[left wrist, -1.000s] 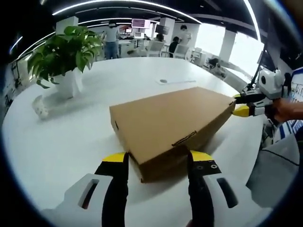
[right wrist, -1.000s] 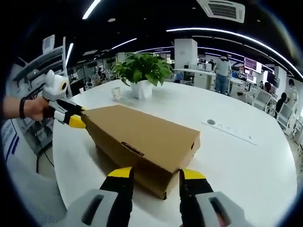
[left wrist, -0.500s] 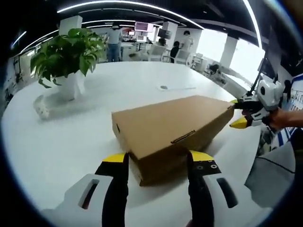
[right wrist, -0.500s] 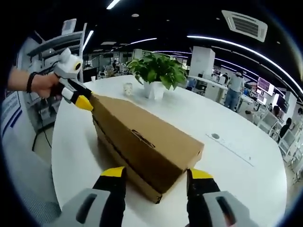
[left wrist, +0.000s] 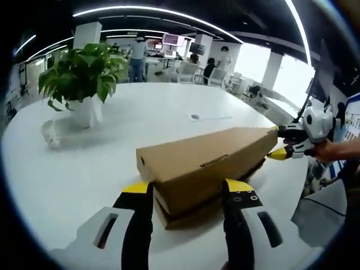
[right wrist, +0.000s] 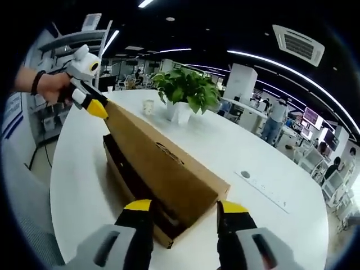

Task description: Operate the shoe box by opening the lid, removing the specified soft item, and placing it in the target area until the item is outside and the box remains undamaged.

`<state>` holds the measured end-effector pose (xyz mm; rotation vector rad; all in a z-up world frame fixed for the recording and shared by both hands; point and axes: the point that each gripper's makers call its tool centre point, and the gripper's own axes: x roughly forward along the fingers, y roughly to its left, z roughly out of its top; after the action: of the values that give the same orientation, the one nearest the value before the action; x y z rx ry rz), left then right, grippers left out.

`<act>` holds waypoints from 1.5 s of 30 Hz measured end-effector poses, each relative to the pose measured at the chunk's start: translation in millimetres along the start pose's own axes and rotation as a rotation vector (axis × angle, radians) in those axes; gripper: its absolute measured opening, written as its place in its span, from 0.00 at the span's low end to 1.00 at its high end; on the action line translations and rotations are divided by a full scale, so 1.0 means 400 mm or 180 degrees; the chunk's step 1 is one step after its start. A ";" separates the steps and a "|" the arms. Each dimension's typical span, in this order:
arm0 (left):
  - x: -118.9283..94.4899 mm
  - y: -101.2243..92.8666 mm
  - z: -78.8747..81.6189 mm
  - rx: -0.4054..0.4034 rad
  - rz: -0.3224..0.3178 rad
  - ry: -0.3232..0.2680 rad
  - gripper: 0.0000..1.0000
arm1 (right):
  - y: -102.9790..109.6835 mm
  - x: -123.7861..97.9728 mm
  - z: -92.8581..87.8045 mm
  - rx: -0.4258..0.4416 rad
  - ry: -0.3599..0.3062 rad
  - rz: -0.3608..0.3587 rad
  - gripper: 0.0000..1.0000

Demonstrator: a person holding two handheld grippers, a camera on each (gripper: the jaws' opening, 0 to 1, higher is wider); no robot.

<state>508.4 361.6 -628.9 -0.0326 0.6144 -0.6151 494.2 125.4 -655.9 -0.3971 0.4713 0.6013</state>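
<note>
Yellow-tipped left gripper (left wrist: 185, 191) nearest, jaws spread wide either side of the brown corrugated cardboard shoe box (left wrist: 208, 169), gripping nothing. Right gripper (right wrist: 183, 211) likewise parted at the far end of the box. Hinged cardboard lid (right wrist: 160, 163) tilted up, dark gap beneath; soft item inside hidden. Probably light, stiff yet crushable: best lifted by the lid's front edge. Beyond, white round table (left wrist: 140, 112) with ample bare room; potted green plant (left wrist: 81, 73) well apart.
</note>
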 end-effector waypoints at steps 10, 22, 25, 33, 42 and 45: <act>-0.003 0.013 0.062 0.0070 0.0022 -0.0140 0.49 | -0.043 0.002 0.044 -0.0187 -0.0130 -0.0200 0.35; -0.004 0.018 0.100 0.0086 0.0033 -0.0239 0.49 | -0.086 0.002 0.067 -0.0129 -0.0143 -0.0405 0.19; -0.005 0.017 0.108 0.0092 0.0043 -0.0259 0.49 | -0.094 0.001 0.067 -0.0137 -0.0137 -0.0463 0.14; -0.002 0.022 0.133 0.0106 0.0052 -0.0307 0.48 | -0.122 -0.005 0.075 -0.0024 -0.0189 -0.0671 0.04; -0.001 0.023 0.155 0.0154 0.0059 -0.0333 0.48 | -0.137 -0.001 0.086 0.0062 -0.0194 -0.0765 0.01; -0.002 0.022 0.156 0.0195 0.0067 -0.0330 0.48 | -0.139 -0.001 0.087 0.0043 -0.0187 -0.0757 0.01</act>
<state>546.6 359.9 -578.8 -0.0007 0.4949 -0.6077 538.7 100.2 -614.8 -0.4146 0.3653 0.3781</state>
